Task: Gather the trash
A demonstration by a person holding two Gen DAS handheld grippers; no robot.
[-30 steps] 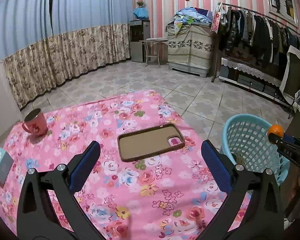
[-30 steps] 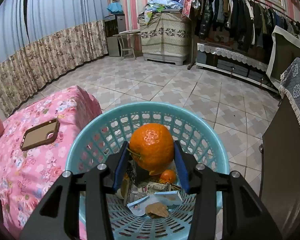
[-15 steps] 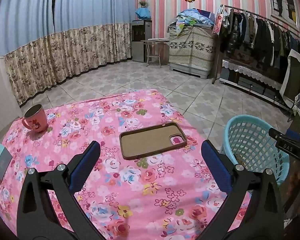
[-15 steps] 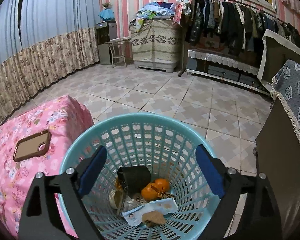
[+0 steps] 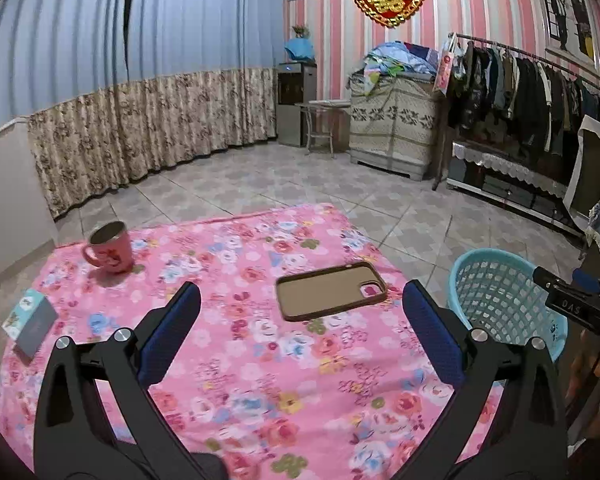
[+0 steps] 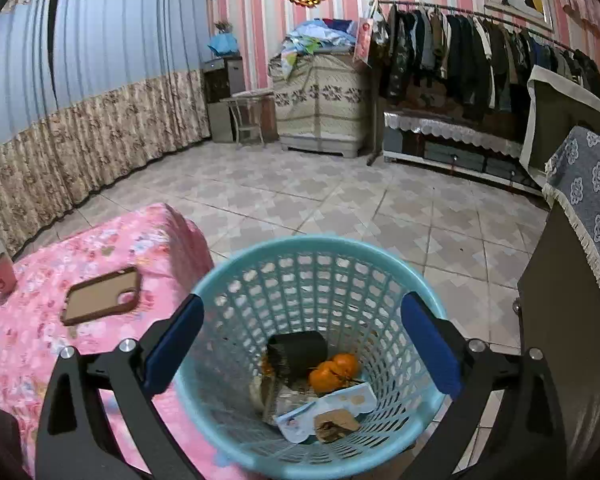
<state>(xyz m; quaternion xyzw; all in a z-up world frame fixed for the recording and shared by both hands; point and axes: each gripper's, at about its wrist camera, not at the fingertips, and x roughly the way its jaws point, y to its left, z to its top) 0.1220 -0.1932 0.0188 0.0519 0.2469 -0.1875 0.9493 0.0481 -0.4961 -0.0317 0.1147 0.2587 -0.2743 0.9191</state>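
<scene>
Black-framed with blue pads, the right gripper (image 6: pixel 302 344) hangs over the basket, its jaws opening wide with nothing between them; the left gripper (image 5: pixel 300 328) stands apart and empty above the pink floral tablecloth (image 5: pixel 240 368). The turquoise lattice basket (image 6: pixel 260 256) holds oranges (image 6: pixel 332 370), a dark cup (image 6: pixel 298 352), a paper packet (image 6: pixel 328 404) and brown scraps. Farther off on the cloth lie a brown phone case (image 5: pixel 330 290), a small box (image 5: pixel 30 322) and a pink mug (image 5: pixel 110 246).

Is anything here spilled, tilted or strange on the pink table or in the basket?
Nothing is spilled. The mug stands upright, and the phone case and small box lie flat. One oddity: whole oranges lie in the basket among paper scraps.
</scene>
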